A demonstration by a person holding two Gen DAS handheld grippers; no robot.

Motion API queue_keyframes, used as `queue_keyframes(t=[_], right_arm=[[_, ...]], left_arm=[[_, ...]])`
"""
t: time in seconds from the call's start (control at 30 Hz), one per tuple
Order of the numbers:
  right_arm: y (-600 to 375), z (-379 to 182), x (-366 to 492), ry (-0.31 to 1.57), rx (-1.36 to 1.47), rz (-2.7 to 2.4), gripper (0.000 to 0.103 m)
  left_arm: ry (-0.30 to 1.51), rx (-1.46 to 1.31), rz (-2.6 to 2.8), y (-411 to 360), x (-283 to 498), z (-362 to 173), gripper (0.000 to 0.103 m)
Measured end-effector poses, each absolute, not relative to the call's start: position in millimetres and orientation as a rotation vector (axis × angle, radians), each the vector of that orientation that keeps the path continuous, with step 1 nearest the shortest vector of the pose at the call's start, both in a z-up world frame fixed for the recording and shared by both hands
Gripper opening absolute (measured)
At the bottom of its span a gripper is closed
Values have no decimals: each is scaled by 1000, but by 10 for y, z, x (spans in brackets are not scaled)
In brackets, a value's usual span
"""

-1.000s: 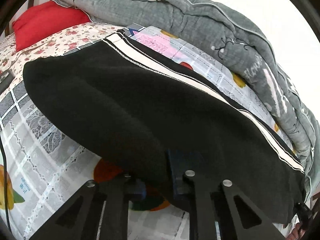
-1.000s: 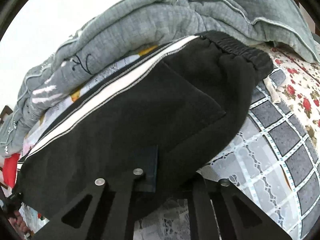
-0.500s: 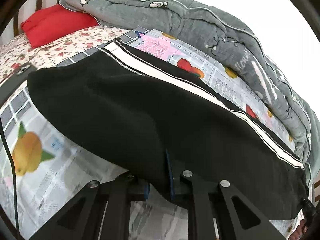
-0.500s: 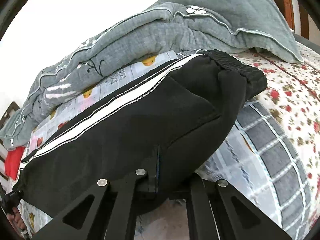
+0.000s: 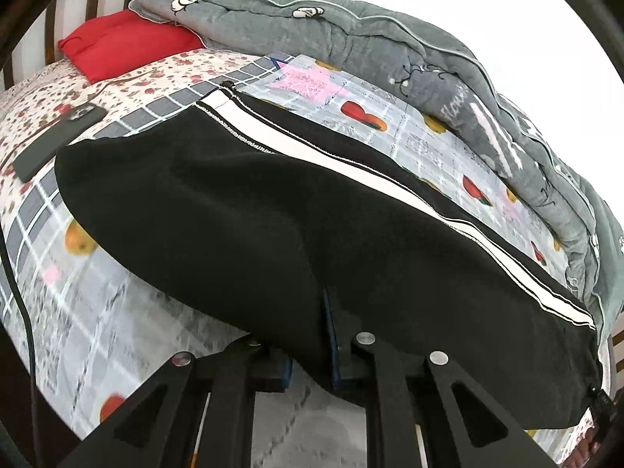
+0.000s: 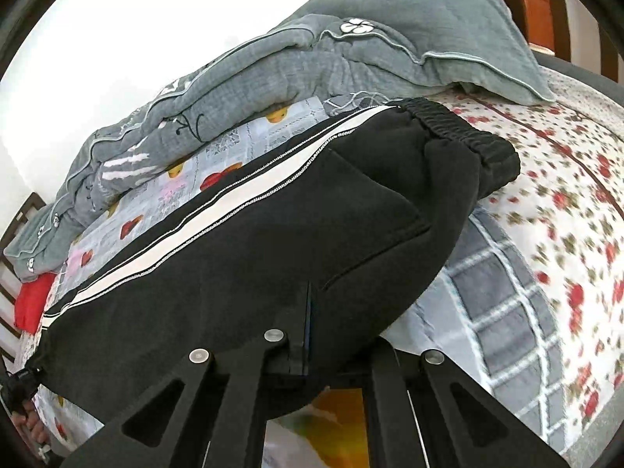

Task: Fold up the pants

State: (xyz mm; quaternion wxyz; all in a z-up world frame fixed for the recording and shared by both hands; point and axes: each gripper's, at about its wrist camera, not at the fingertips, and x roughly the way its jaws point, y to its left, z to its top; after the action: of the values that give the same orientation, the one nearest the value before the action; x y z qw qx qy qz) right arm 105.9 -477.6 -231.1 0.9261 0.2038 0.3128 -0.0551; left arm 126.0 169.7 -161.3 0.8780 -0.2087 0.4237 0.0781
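One pair of black pants [image 5: 273,234] with a white side stripe fills the middle of both views, stretched between two claws above the bed [image 5: 390,117]. In the left wrist view, the left claw [image 5: 310,355] at bottom centre is clamped on the near black edge of the pants, its blue pads pressed into the fabric. The cloth runs from the middle left of the frame down to the lower right corner, where a drawstring end hangs. In the right wrist view, the right claw [image 6: 308,335] at bottom centre is likewise pinched shut on the near edge of the pants [image 6: 273,253], whose elastic waistband sits at the upper right of the dark mass.

One grey quilt [image 5: 390,46] lies bunched along the far side of the bed, across the top of both frames. One red pillow [image 5: 124,43] sits at upper left in the left wrist view, against the wooden headboard slats. One dark phone [image 5: 58,134] rests on the floral sheet at the left edge, apart from the pants.
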Motion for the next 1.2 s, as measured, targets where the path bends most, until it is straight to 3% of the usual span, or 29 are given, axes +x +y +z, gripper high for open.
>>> queue_keyframes(t=[0.2, 0.27, 0.4, 0.6, 0.67, 0.73, 1.07, 1.2], right_arm=[[-4863, -2455, 841, 656, 417, -107, 8], [-4866, -2488, 805, 664, 382, -120, 16], [-4974, -2417, 663, 626, 359, -167, 47], [-5422, -2370, 620, 557, 476, -206, 53], [-5536, -2382, 681, 555, 502, -204, 56], [-5636, -2411, 757, 550, 524, -202, 67], [-5888, -2575, 1292, 585, 608, -168, 67], [-5878, -2566, 1408, 585, 559, -218, 45]], left_arm=[[893, -416, 176, 1612, 1076, -1617, 14], [901, -418, 185, 1611, 1043, -1638, 16], [934, -426, 228, 1617, 970, -1634, 26], [867, -354, 326, 1498, 733, -1421, 40], [839, -333, 347, 1465, 666, -1326, 56], [807, -305, 367, 1413, 617, -1210, 57], [751, -290, 374, 1196, 670, -896, 57], [738, -283, 372, 1137, 787, -922, 57]])
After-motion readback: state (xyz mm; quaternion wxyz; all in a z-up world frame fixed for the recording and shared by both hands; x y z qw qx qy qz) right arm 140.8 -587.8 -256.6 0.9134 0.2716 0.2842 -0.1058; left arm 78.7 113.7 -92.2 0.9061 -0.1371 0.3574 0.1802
